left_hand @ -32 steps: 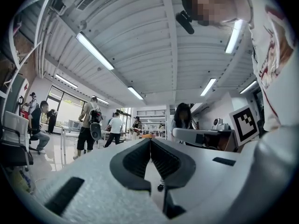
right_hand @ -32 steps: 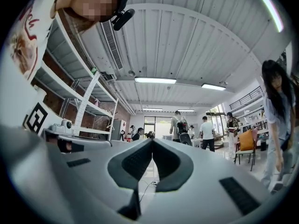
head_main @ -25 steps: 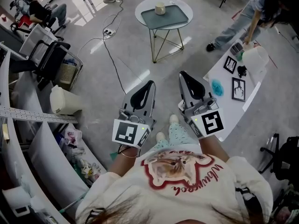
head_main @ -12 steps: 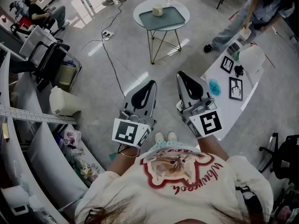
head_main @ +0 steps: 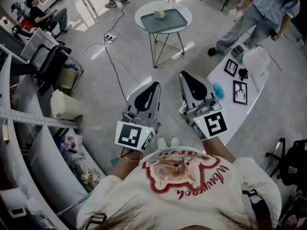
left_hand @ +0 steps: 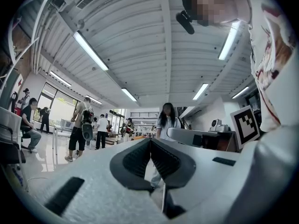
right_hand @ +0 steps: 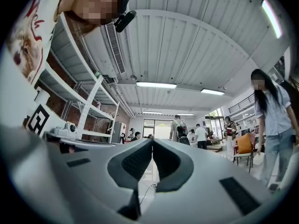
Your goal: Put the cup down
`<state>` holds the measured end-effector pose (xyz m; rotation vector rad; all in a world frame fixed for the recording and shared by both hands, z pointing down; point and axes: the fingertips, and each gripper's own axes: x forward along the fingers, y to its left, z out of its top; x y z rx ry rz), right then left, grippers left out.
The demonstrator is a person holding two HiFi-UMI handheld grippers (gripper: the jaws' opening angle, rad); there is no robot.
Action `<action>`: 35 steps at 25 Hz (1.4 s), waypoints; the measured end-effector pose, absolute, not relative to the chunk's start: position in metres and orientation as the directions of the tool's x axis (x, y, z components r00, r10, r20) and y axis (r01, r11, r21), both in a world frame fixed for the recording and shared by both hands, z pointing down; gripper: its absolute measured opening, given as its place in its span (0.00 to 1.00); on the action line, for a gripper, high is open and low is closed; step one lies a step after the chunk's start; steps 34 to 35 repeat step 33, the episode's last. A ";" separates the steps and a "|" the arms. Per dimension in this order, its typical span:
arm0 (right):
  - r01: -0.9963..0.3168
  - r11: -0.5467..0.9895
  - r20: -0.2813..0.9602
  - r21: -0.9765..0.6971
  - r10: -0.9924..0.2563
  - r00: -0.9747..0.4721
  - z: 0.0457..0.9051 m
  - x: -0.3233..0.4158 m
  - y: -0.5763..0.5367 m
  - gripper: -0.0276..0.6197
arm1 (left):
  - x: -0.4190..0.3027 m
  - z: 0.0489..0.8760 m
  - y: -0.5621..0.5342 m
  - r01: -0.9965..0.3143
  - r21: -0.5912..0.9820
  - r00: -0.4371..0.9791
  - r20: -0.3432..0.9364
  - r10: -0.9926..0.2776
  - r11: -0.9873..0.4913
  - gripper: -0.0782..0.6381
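Left gripper (head_main: 153,86): jaws shut tight, pads (left_hand: 135,158) meeting at the tips with nothing between. We see no change from a second ago.

Cup (head_main: 159,13): upright on the grey tray (head_main: 171,22) of the round table (head_main: 140,19), well ahead of both sets of jaws and roughly between their lines. Neither gripper touches it. It has drifted slightly left in the head view.

Right gripper (head_main: 185,75): jaws also closed on nothing, pads (right_hand: 136,161) together. It has edged a little forward and left.

White table (head_main: 240,110) lies just right of the right jaws. The person in blue (head_main: 259,14), earlier bent over it, now stands back from it.
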<state>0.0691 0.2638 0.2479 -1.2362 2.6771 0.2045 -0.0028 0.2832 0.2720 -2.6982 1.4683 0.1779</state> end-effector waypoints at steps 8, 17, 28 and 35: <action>-0.771 0.635 -0.220 0.039 -0.748 -0.627 0.249 0.071 0.268 0.09 | -0.002 0.269 0.289 -0.841 -0.005 0.536 -0.139 -0.833 -0.540 0.13; -0.772 0.635 -0.210 0.033 -0.751 -0.626 0.247 0.073 0.271 0.09 | 0.002 0.269 0.293 -0.838 -0.001 0.540 -0.142 -0.829 -0.546 0.13; -0.760 0.649 -0.218 0.037 -0.737 -0.640 0.242 0.065 0.276 0.09 | 0.000 0.265 0.296 -0.840 0.009 0.535 -0.153 -0.831 -0.543 0.13; -0.763 0.645 -0.219 0.042 -0.739 -0.637 0.242 0.065 0.276 0.09 | -0.001 0.266 0.296 -0.840 0.010 0.535 -0.154 -0.831 -0.543 0.13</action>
